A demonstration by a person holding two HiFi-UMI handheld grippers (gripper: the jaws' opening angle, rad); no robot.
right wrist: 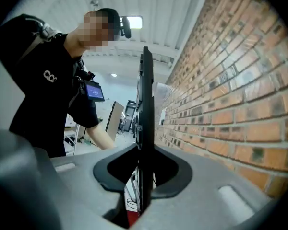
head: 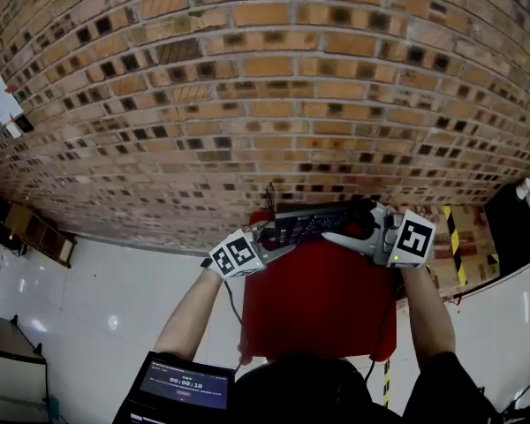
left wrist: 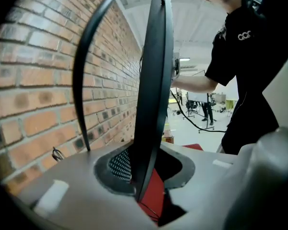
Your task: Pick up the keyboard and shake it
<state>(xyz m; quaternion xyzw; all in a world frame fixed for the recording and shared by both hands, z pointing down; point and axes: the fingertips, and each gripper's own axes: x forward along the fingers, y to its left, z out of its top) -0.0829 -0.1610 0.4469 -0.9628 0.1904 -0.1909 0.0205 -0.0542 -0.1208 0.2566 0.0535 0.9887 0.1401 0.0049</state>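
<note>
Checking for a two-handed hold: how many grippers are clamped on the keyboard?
2: the left gripper at the left end of the keyboard, the right gripper at its right end. None hidden.

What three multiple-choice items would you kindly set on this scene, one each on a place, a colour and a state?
1. Where is the keyboard?
A: flat on the floor.
B: held up between the left claw and the right claw, in front of the brick wall.
C: on a shelf.

2. What colour is the surface beneath it?
A: red.
B: blue.
C: green.

3. How does the right claw stand?
A: open and empty.
B: out of sight.
C: shut on the keyboard.

Answers:
1 B, since the head view shows a claw at each end of it, with bricks behind.
2 A, since the head view shows red below it.
3 C, since the right gripper view shows the keyboard's edge pinched between the jaws.
</note>
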